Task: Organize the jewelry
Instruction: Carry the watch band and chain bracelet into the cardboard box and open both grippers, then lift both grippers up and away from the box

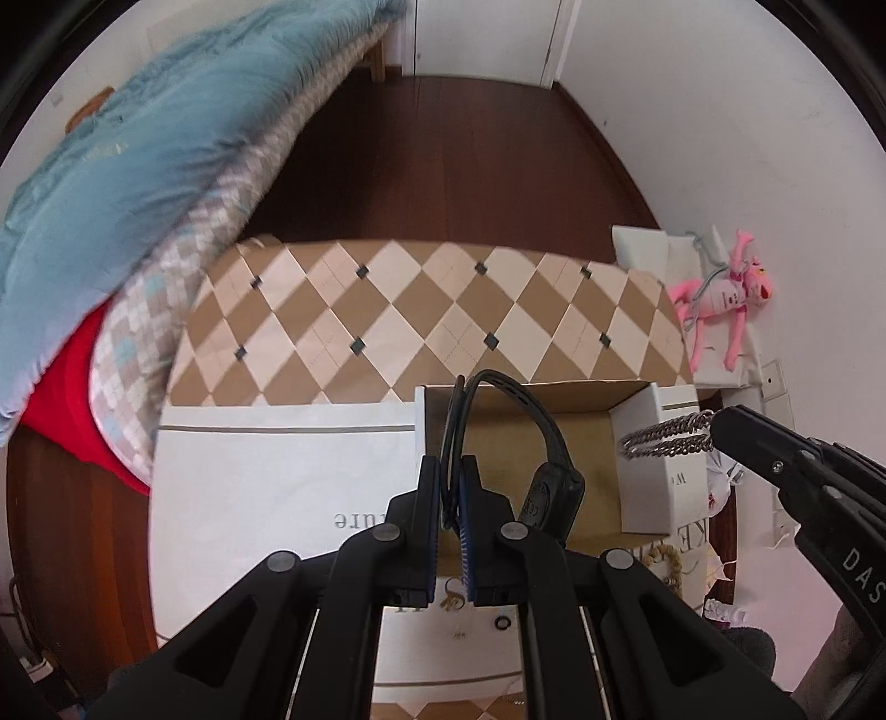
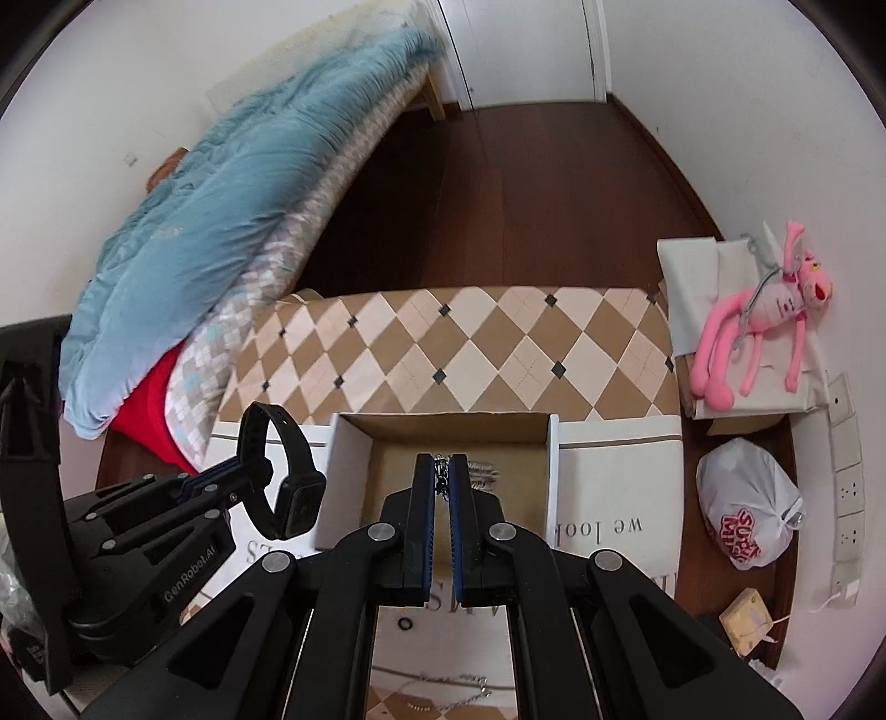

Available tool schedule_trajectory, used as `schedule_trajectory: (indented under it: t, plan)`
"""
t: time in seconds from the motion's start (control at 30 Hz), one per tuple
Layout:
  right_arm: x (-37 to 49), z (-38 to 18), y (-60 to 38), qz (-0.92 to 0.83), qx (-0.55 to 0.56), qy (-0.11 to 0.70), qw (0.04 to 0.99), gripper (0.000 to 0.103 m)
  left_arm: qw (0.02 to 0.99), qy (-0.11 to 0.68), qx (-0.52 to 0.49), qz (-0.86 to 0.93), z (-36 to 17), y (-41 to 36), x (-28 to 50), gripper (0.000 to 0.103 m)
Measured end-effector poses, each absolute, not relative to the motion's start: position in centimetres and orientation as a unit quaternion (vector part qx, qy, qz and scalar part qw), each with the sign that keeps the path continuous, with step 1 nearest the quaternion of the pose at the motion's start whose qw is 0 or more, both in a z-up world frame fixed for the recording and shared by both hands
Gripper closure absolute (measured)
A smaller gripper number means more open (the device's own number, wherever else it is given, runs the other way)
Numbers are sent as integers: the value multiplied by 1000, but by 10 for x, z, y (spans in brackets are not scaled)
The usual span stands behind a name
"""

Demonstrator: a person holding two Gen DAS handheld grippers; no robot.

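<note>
Left wrist view: the left gripper (image 1: 449,487), at lower centre, has its jaws clenched on the strap of a black smartwatch with a looped rubber band (image 1: 545,465), held above an open white cardboard box with a brown interior (image 1: 645,482). At the right edge, the right gripper (image 1: 720,429) has its jaws pinched on a silver metal chain (image 1: 659,440) that hangs over the box's right wall. The box sits on a white cloth printed with grey lettering (image 1: 277,498), spread over a tan and cream diamond-patterned table top (image 1: 432,315). A small black ring (image 1: 501,624) lies on the cloth near the bottom of the frame. Beyond the table is a dark brown wooden floor (image 1: 459,149), with white walls and a white door (image 1: 482,33) at the top. A pale blue fluffy blanket (image 1: 138,166) fills the upper left, over a checked mattress. At the right, a pink plush toy (image 1: 725,302) lies on a cream box. In the right wrist view, a tied white plastic bag with red print (image 2: 745,515) rests on the floor at lower right.
</note>
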State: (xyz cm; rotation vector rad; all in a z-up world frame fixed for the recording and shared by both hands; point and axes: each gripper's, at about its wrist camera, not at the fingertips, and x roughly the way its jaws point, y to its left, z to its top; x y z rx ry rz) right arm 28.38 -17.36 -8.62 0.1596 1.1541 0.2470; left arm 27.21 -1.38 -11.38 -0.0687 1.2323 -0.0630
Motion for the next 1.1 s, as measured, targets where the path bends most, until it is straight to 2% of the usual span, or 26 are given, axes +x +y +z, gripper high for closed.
schedule_trajectory:
  t: [0.13, 0.23, 0.3, 0.33, 0.37, 0.4, 0.43, 0.5, 0.53, 0.6, 0.63, 0.67, 0.73, 0.77, 1.1]
  plan:
    - [303, -108, -172, 114, 78, 565, 813, 98, 799, 599, -45, -32, -131, -17, 287, 98]
    - [313, -124, -170, 123, 81, 584, 798, 98, 785, 616, -58, -28, -136, -20, 294, 88]
    - [318, -132, -169, 127, 82, 594, 790, 97, 778, 623, -72, -33, -138, -21, 299, 88]
    - [321, -138, -167, 130, 79, 603, 783, 97, 777, 624, -70, -31, -138, -21, 301, 84]
    - [324, -143, -166, 132, 80, 614, 774, 97, 777, 625, -65, -24, -137, -21, 303, 79]
    - [326, -147, -167, 128, 76, 620, 770, 95, 780, 622, -65, -22, -134, -20, 305, 63]
    - [326, -147, -168, 122, 69, 622, 771, 92, 784, 618, -64, -19, -131, -19, 305, 39]
    - [324, -146, -171, 105, 50, 619, 777, 65, 794, 605, -56, -5, -125, -15, 305, 23]
    - [322, -144, -175, 94, 43, 615, 781, 55, 797, 601, -50, -1, -122, -13, 304, 21]
    - [317, -142, -181, 72, 27, 611, 788, 45, 801, 598, -33, 13, -121, -10, 301, 17]
    - [315, -141, -183, 60, 13, 609, 790, 39, 803, 595, -25, 17, -122, -9, 298, 7]
    - [311, -141, -183, 48, -3, 607, 794, 35, 806, 592, -21, 20, -123, -7, 296, 3]
    - [305, -144, -185, 29, -24, 606, 794, 8, 811, 584, -9, 26, -127, -5, 288, 0]
    - [303, -146, -186, 25, -28, 608, 793, 4, 814, 581, -5, 28, -128, -3, 285, 0]
    - [272, -176, -179, -3, -46, 607, 793, 1, 819, 572, 19, 42, -148, -7, 254, 0]
